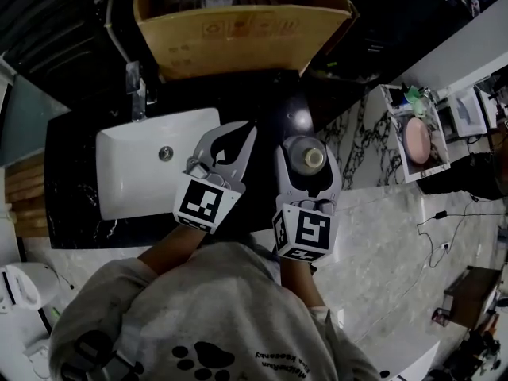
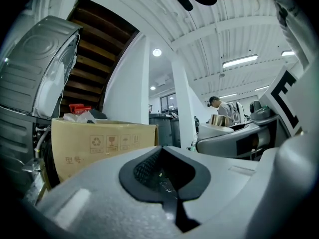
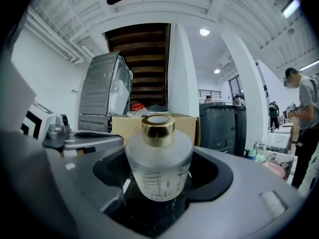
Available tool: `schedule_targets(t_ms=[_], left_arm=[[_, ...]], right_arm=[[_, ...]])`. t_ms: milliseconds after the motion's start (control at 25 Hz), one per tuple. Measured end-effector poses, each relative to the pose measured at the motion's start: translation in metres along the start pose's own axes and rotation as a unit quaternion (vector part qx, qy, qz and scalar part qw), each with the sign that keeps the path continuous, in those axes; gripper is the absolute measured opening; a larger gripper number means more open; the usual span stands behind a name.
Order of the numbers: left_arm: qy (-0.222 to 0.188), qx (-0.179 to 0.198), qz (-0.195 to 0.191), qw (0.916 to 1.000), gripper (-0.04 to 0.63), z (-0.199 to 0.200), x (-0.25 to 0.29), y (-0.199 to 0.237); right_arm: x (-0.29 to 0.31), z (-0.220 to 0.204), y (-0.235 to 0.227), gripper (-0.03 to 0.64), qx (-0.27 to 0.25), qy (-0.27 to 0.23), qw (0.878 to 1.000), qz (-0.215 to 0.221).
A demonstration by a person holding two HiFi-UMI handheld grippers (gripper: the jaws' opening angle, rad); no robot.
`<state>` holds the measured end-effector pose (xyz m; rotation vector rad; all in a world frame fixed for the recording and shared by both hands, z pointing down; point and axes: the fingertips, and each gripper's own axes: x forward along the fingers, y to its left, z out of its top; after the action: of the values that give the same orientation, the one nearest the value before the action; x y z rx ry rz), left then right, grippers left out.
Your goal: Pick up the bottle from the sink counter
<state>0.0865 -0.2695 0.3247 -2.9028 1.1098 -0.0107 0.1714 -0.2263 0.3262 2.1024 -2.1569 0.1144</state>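
Right gripper [image 1: 308, 152] has its two grey jaws spread only as wide as the frosted glass bottle with a gold cap [image 3: 158, 166], which sits in the rounded hollow between them. The dark pads lie against the bottle's sides, as far as the right gripper view shows. The bottle stands upright, with its long axis vertical and the cap pointing up towards the head camera. Its base looks to be on or just above the black marble sink counter [image 1: 270, 105], whose white veins show directly beneath it.

The bottle is already inside the tool, so the relation that matters is vertical. The next move is judged to be a straight lift along the bottle's axis, with the grip kept level so the smooth glass does not slide down between the pads.

Left gripper [image 1: 236, 140] is just beside the right one, on its left. Its jaws are pressed together on nothing, and only a thin slit shows between them in its own view. It is near enough to be brushed if the bottle swings left.

A white rectangular basin [image 1: 111, 145] is sunk into the counter further left, with a chrome tap [image 1: 136, 94] at its far edge. A brown cardboard box [image 1: 238, 30] stands beyond the counter, straight ahead of both grippers, and would block a forward push. Nothing is seen above the bottle.
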Motion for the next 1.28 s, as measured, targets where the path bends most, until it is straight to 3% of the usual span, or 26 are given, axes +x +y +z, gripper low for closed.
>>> schedule_targets(t_ms=[720, 1280], left_arm=[[0.017, 0.023, 0.019, 0.9994, -0.002, -0.006, -0.021, -0.03], [0.023, 0.032, 0.013, 0.9992, -0.002, -0.01, -0.024, -0.046]], right_arm=[[-0.032, -0.033, 0.002, 0.329, -0.011, 0.052, 0.997, 0.056], [-0.034, -0.033, -0.003, 0.33, 0.004, 0.043, 0.997, 0.07]])
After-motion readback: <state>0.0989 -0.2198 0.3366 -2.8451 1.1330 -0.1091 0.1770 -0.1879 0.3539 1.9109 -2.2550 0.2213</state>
